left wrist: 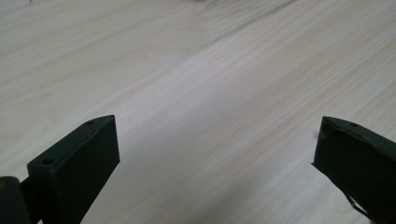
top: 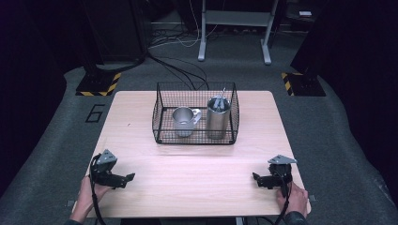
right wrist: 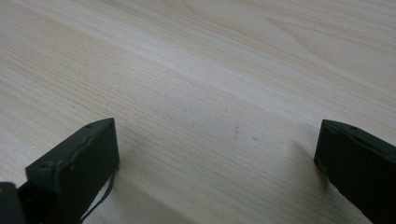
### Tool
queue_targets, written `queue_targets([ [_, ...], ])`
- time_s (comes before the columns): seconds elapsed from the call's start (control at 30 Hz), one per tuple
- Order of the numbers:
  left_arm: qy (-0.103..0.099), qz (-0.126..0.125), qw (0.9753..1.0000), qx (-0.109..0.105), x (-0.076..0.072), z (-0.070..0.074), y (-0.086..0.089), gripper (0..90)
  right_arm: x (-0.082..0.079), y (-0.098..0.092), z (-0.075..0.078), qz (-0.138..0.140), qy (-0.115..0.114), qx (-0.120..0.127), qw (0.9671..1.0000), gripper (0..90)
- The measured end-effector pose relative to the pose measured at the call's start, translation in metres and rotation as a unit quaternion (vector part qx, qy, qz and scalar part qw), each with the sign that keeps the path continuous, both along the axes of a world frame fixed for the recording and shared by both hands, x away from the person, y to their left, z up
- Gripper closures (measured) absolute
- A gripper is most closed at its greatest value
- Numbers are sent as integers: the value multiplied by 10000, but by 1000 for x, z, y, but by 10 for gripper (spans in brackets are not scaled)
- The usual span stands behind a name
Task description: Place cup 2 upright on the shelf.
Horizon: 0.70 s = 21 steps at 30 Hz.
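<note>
Spanning most of the high view, the pale wooden table (top: 197, 187) carries a black wire basket (top: 162, 101) toward its far edge, with a tall steel canister (top: 218, 119) standing upright in its right half and a metal mug (top: 184, 123) just left of it. At the near corners, well apart from the basket, the left gripper (top: 130, 177) and right gripper (top: 256, 177) rest low over bare wood, each with jaws spread wide and holding nothing.

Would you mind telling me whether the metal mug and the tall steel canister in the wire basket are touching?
Apart. The high view shows basket floor between the mug and the canister.
</note>
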<state>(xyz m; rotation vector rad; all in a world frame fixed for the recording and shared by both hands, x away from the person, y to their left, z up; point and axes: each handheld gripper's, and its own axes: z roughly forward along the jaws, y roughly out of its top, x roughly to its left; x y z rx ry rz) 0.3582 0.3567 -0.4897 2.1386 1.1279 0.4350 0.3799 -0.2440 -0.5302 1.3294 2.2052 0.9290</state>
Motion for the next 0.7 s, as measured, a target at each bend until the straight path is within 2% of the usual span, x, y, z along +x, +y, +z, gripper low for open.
queue_targets([
  [0.03,-4,85,9999,-72,-1,-7,2,1,0,0,0,2,0,4,10000,0],
  [0.07,55,103,9999,-40,-3,-13,6,1,0,0,0,4,2,1,10000,0],
  [0.13,33,142,9998,100,-4,-23,11,1,0,0,0,-2,2,2,10000,0],
  [0.17,17,208,9998,43,-4,-29,12,1,0,0,0,3,1,1,10000,0],
  [0.2,88,218,9997,101,-4,-32,15,1,0,0,0,2,1,3,10000,0],
  [0.23,74,310,9994,93,-5,-37,17,1,0,0,0,2,0,1,10000,0],
  [0.27,-85,369,9993,66,-6,-40,18,0,0,0,0,3,0,5,10000,0],
  [0.33,-196,445,9988,-17,-8,-42,21,0,0,0,0,-1,1,9,10000,0],
  [0.4,-172,351,9992,49,-6,-41,22,0,0,0,0,5,2,4,10000,0],
  [0.47,-217,353,9991,-2,-4,-43,22,0,0,0,0,3,1,5,10000,0],
  [0.5,-172,317,9993,28,-4,-42,23,0,0,0,0,1,2,2,10000,0],
  [0.67,-226,549,9982,-12,1,-43,22,0,0,0,0,3,-2,4,10000,0],
  [0.7,-182,533,9984,-9,2,-42,22,0,0,0,0,-1,1,9,10000,0],
])
